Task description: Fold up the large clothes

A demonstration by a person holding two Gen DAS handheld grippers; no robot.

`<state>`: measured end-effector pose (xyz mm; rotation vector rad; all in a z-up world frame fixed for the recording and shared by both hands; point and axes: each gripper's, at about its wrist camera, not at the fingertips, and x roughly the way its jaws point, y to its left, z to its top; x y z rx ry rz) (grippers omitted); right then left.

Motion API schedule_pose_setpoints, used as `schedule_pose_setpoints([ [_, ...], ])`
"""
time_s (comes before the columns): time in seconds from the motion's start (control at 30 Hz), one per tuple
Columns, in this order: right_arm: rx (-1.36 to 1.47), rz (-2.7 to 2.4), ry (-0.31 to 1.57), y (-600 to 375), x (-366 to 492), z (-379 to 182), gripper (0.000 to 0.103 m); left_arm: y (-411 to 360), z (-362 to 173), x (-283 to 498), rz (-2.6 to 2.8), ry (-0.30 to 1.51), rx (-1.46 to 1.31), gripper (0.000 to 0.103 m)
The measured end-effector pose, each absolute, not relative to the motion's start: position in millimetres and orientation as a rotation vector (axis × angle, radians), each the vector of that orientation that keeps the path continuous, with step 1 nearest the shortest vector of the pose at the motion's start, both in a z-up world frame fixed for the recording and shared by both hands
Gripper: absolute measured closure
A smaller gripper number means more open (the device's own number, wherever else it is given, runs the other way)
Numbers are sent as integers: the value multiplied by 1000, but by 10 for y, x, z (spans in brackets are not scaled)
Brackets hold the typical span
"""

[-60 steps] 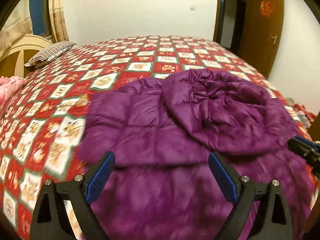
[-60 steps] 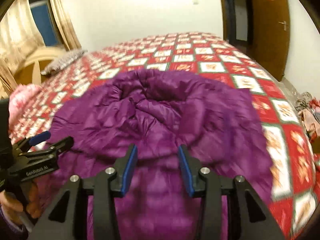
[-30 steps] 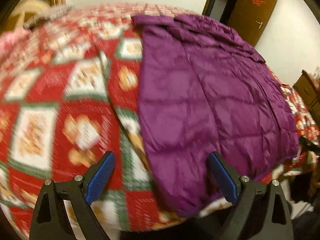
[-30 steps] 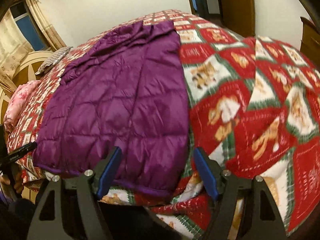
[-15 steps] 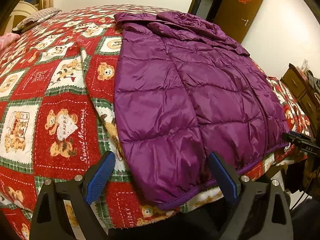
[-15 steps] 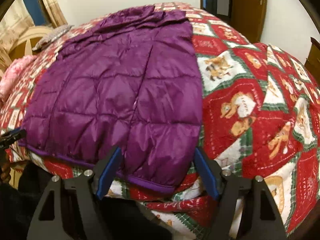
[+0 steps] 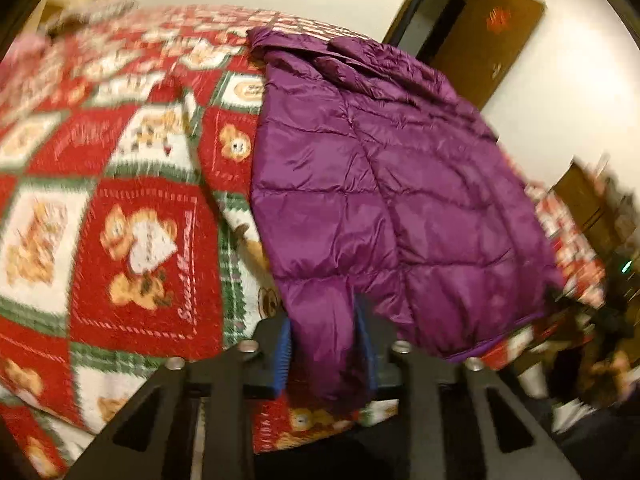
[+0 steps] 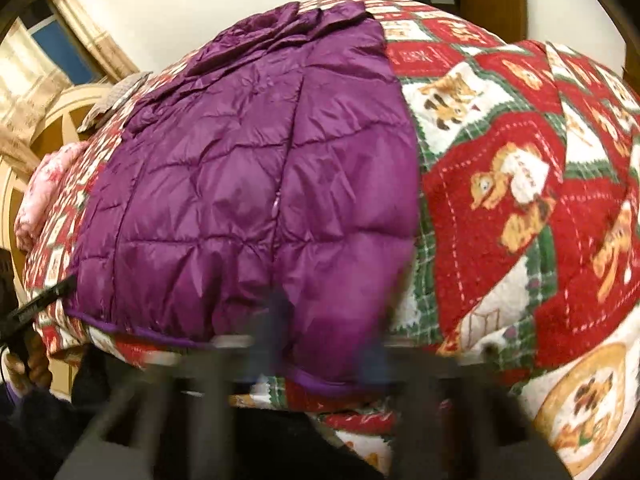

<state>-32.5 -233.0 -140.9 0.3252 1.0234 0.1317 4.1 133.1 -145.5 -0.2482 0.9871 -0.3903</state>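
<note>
Pinching the puffy purple jacket (image 7: pixel 384 184) at its hem corners nearest the bed (image 7: pixel 132 240) edge, you had just closed both grippers (image 7: pixel 325 344) (image 8: pixel 320 340) on soft, slippery fabric.

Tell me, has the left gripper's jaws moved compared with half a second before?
Yes. The left gripper has just been closing inward and now pinches the purple down jacket hem over the bedspread edge.

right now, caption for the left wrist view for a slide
Left gripper fingers pinch the purple jacket's hem corner on the red patchwork quilt.
</note>
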Motion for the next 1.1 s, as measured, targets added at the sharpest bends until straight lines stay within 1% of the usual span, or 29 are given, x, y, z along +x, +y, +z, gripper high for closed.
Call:
schedule_pose_setpoints([
  [0.13,386,176,984,-2378,-418,-1312,92,1427,-1428,39,-410,981,-339,89],
  [0.23,456,253,921,-2358,-468,-1173,93,1459,-1320,9,-439,943,-358,94],
  [0.33,459,303,862,-2308,-506,-1000,93,1446,-1194,-50,-481,893,-351,99],
  [0.43,470,350,825,-2275,-521,-888,93,1394,-1075,-131,-511,829,-325,100],
  [0.57,458,364,821,-2234,-510,-865,93,1320,-1085,-136,-488,851,-242,99],
  [0.77,498,389,803,-2276,-519,-840,93,1384,-1053,-136,-515,823,-275,100],
  [0.93,523,436,768,-2313,-560,-701,94,1480,-756,-220,-574,729,-319,100],
  [1.1,547,498,653,-2430,-681,-330,94,1571,-325,-387,-670,593,-349,100],
])
